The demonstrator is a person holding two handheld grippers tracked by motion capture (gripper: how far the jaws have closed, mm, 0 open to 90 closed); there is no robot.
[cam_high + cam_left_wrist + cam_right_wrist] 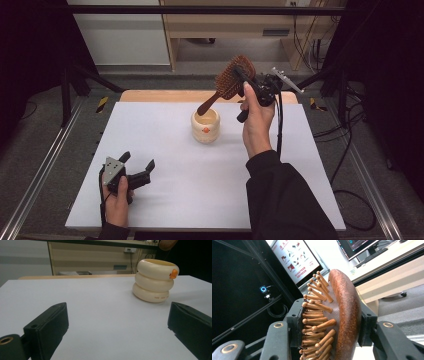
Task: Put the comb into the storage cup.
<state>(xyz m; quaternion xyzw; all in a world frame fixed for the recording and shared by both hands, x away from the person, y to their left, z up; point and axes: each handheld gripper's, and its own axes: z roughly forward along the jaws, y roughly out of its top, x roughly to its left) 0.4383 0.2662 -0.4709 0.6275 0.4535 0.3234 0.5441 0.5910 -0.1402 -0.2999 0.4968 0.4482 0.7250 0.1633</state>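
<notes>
The high view looks forward and down from above the person's side, taking in the whole white table (165,200) and the floor beyond. The left gripper view sits very low, near the table surface (105,315), and faces level across it toward the cream holder (155,281); this holder (205,126) stands mid-table in the high view too. The right gripper view is raised, tilted upward, very close to the wooden hairbrush (337,315), also seen from above (231,80).

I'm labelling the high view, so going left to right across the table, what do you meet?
Left hand-held gripper → cream ringed cup → wooden hairbrush → right hand-held gripper, shut on the brush head.
</notes>
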